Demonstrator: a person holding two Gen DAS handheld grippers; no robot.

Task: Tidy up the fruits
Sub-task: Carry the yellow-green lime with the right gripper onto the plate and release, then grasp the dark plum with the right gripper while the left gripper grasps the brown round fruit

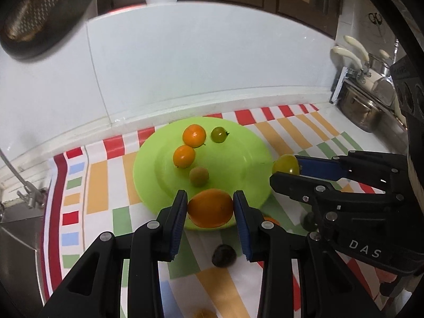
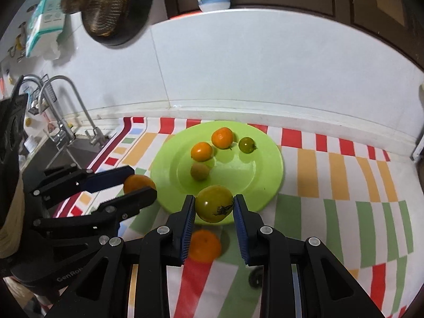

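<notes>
The orange (image 1: 210,208) sits clamped in the left tool (image 1: 210,209) over the plate (image 1: 246,159) near rim; the right tool (image 2: 214,208) grips a green tomato (image 2: 214,206) likewise. Released here, either could roll off the sloped rim onto the desk (image 2: 331,212), or bump the fruit already plated.

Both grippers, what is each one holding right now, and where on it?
Left gripper pinches an orange fruit across its sides; right gripper pinches a yellow-green tomato across its sides, both above the green plate's near rim.
</notes>
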